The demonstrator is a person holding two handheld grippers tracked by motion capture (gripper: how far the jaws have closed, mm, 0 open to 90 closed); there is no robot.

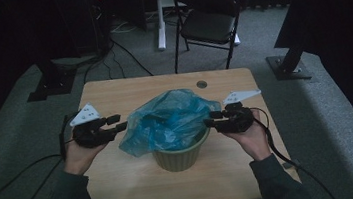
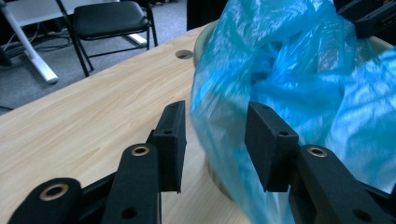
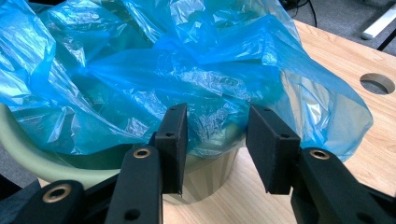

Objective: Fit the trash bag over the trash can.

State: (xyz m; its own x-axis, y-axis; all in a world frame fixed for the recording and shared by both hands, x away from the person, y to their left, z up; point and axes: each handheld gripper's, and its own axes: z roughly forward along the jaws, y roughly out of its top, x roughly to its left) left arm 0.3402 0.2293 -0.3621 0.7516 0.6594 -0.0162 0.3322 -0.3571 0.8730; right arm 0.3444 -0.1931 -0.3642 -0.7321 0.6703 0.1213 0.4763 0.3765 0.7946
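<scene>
Blue plastic bag (image 1: 169,120) is seen draped in the green bin (image 1: 181,154) at the counter's (image 1: 123,181) middle, between left gripper (image 1: 116,122) and right gripper (image 1: 212,121); both jaws are held open, empty, film straight ahead.

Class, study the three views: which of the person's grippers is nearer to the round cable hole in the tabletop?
The right gripper: the hole lies just beyond it. The left gripper sits across the blue bag, farther off.

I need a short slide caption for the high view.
Two open grippers flank a crumpled blue plastic bag in a green ribbed bin.
</scene>
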